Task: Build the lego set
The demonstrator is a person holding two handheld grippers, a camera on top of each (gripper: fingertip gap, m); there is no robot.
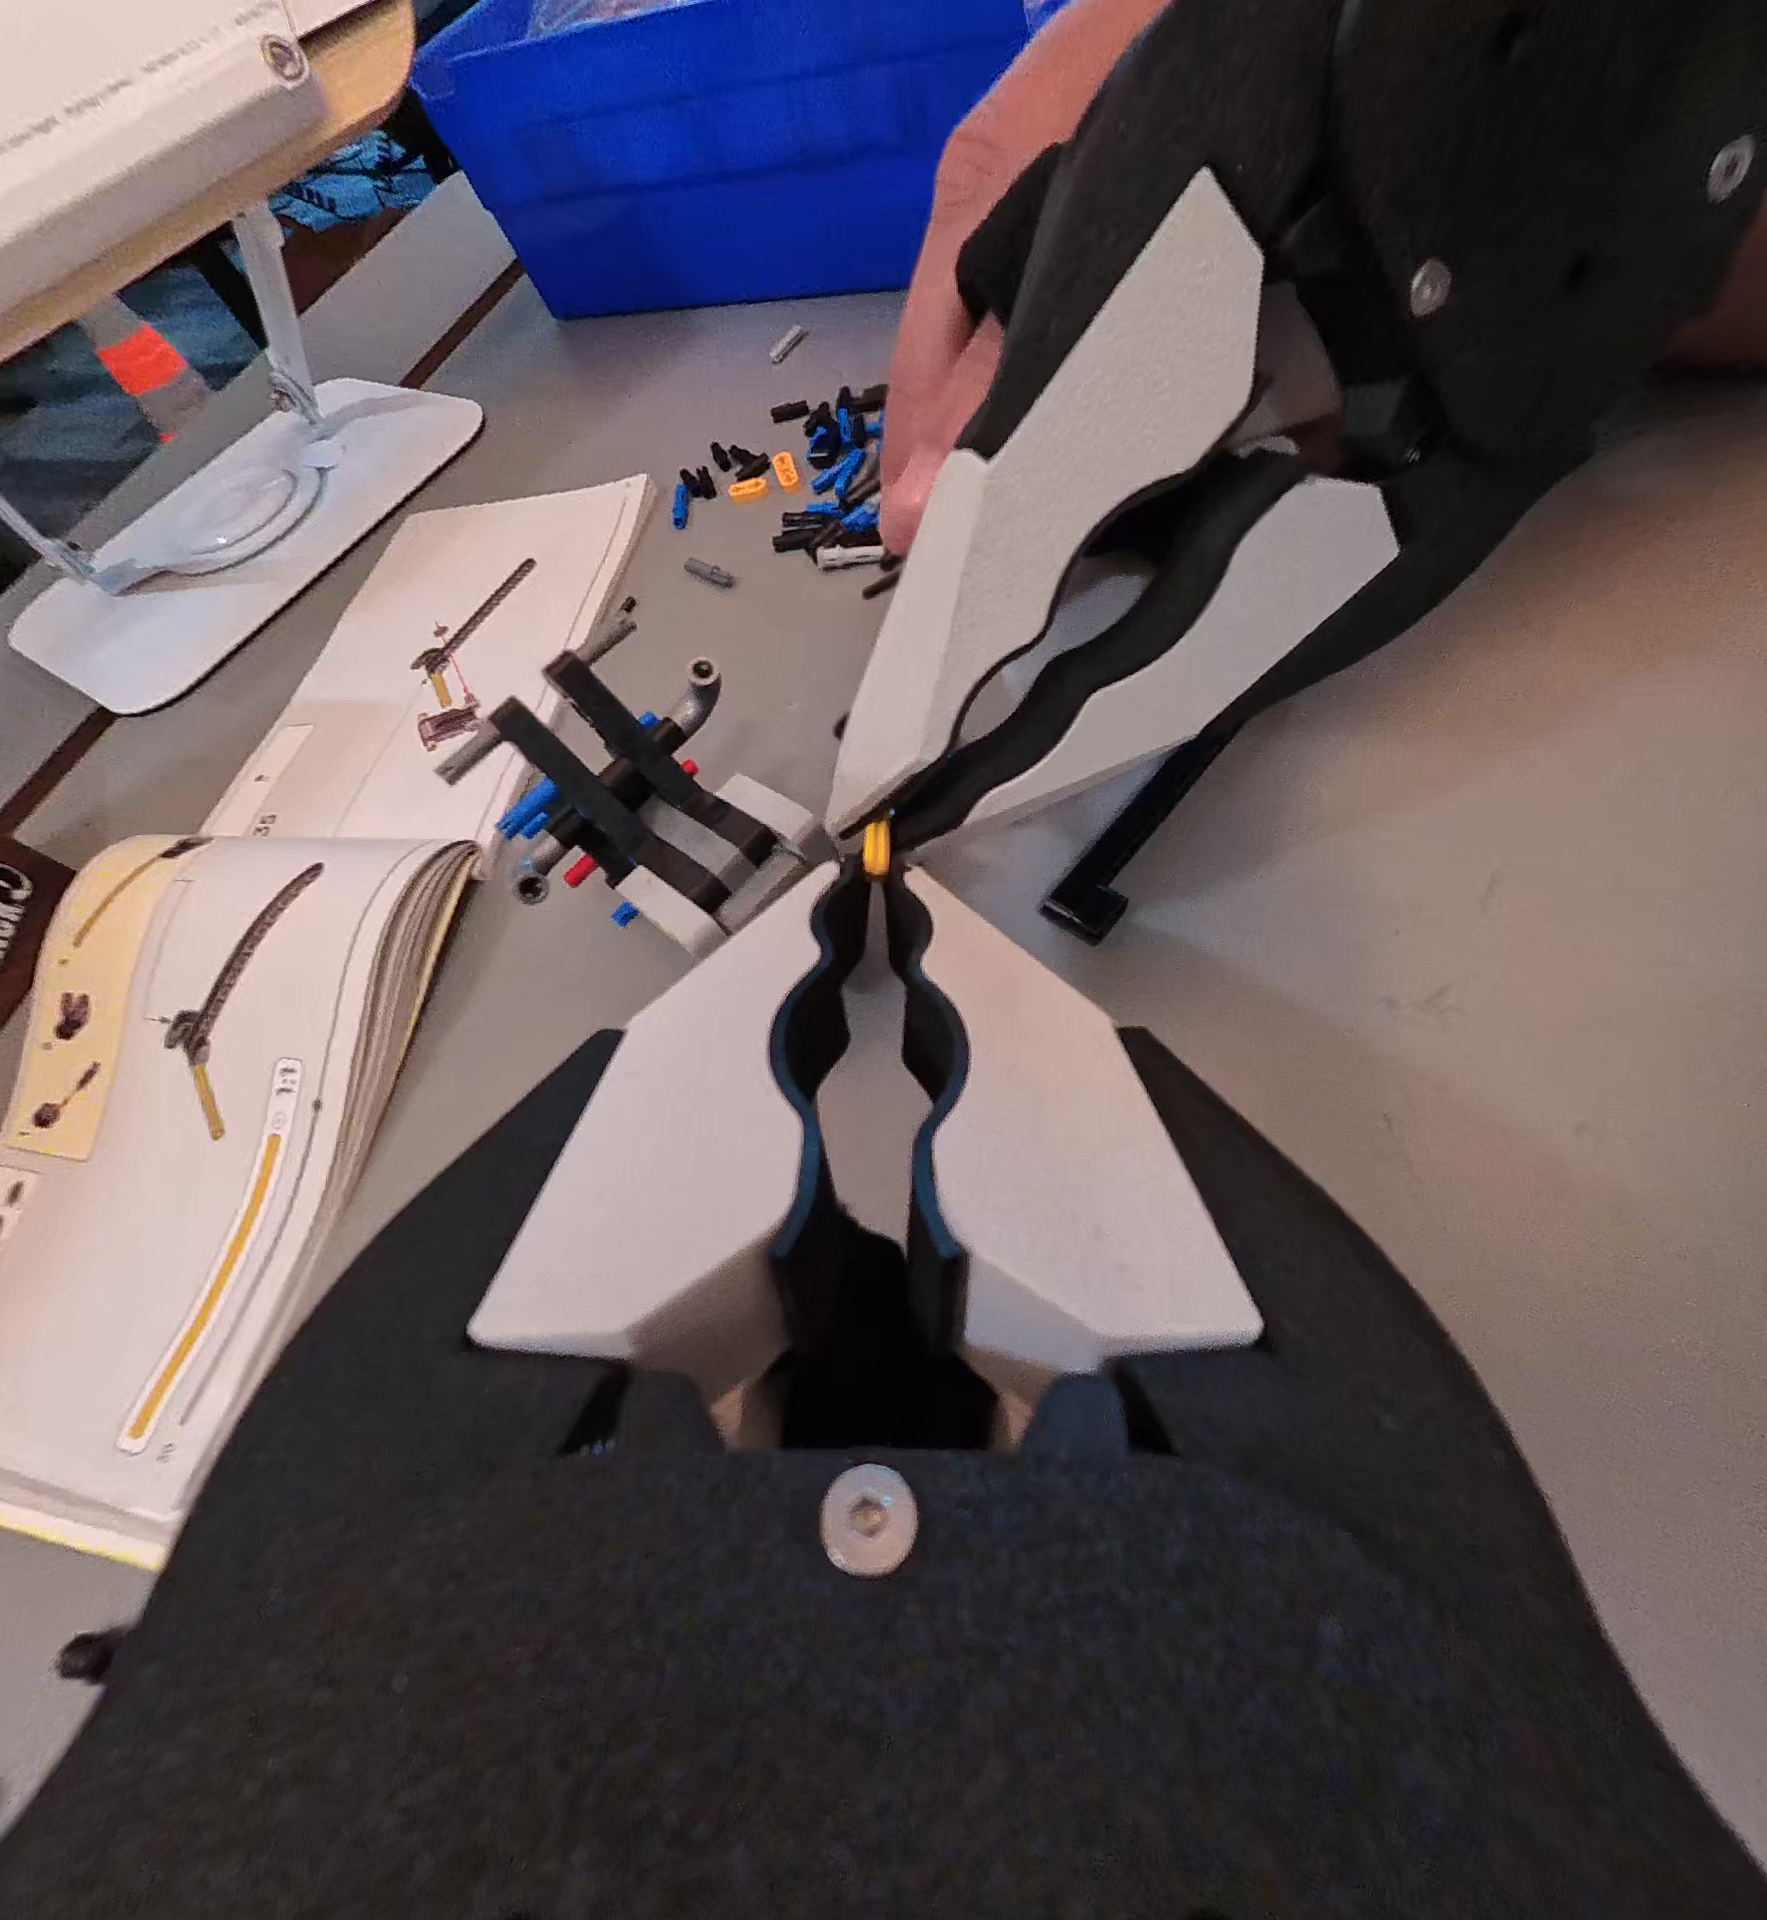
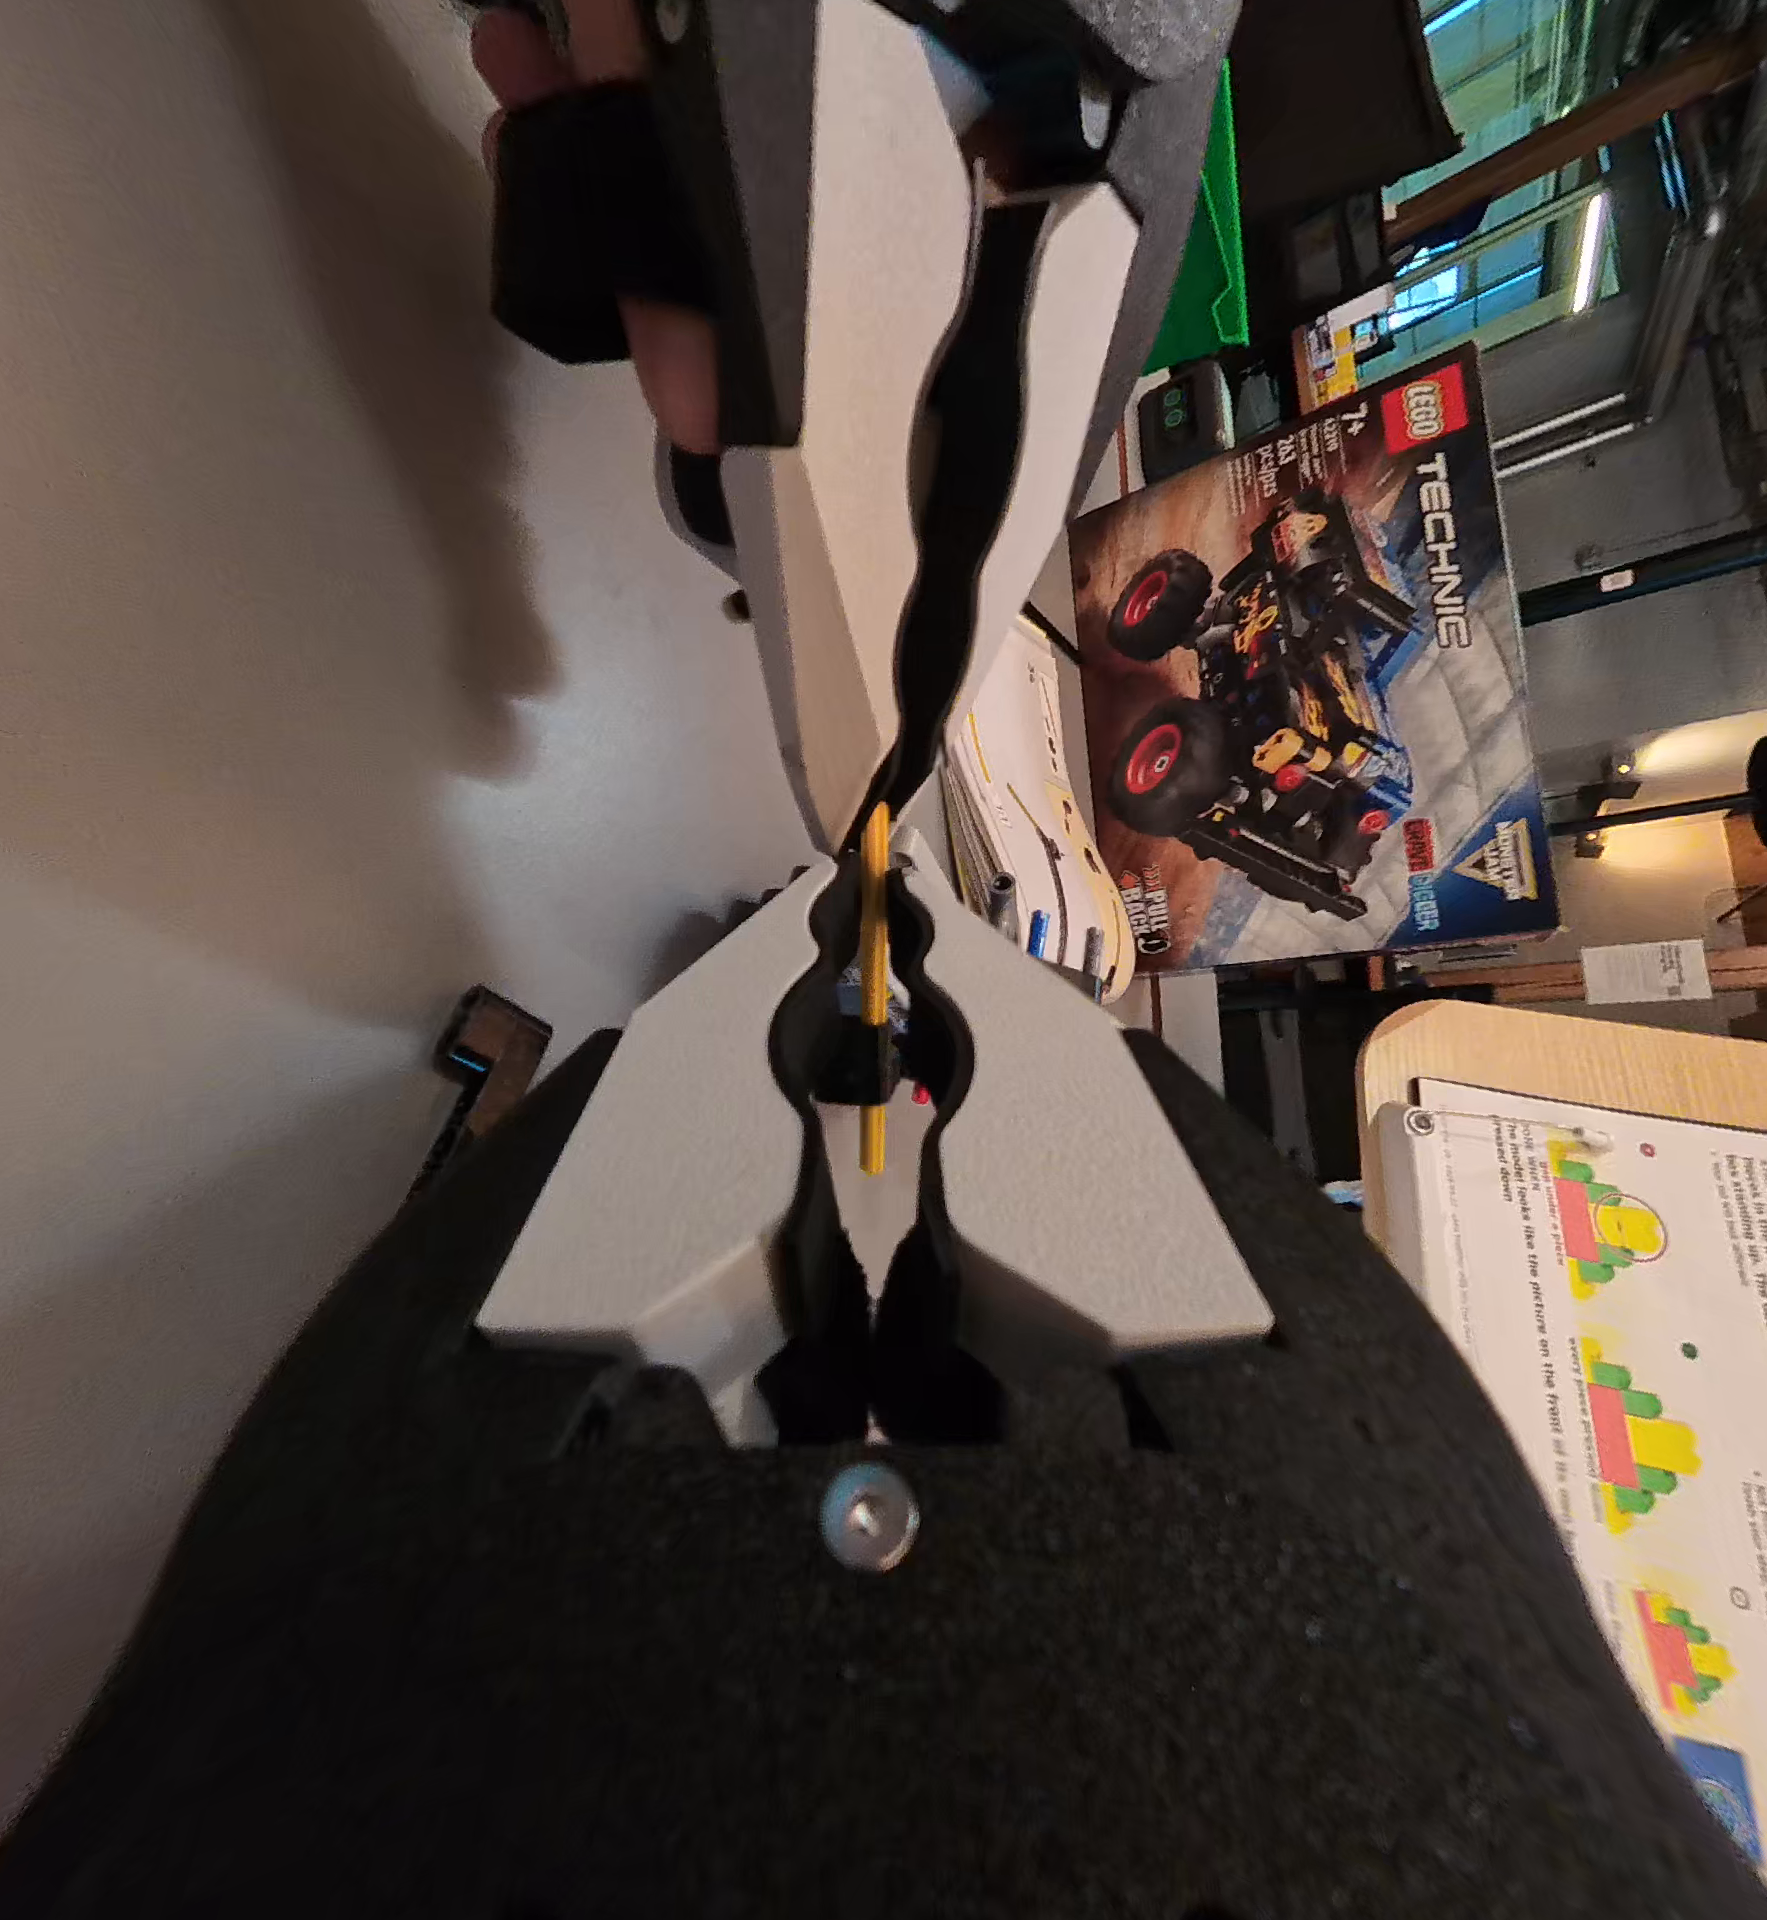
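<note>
A thin yellow axle (image 1: 876,847) sits where both grippers' tips meet, above the grey table (image 1: 1430,935). My left gripper (image 1: 863,883) is closed on one end of it. My right gripper (image 1: 863,826) comes in from the upper right and pinches it too. In the right wrist view the axle (image 2: 874,987) runs lengthwise between my right gripper's (image 2: 871,873) fingers, with the left gripper (image 2: 863,831) at its far end. The part-built black and grey model (image 1: 630,800), with blue and red pins, lies on the table just left of the tips.
An open instruction booklet (image 1: 183,1091) lies at the left. A pile of small black, blue and orange pins (image 1: 817,478) and a blue bin (image 1: 713,145) are behind. A white stand (image 1: 235,540) is at the far left. The set's box (image 2: 1305,675) stands behind. A black beam (image 1: 1118,831) lies under the right gripper. Left and right tips are no more than a few centimetres apart.
</note>
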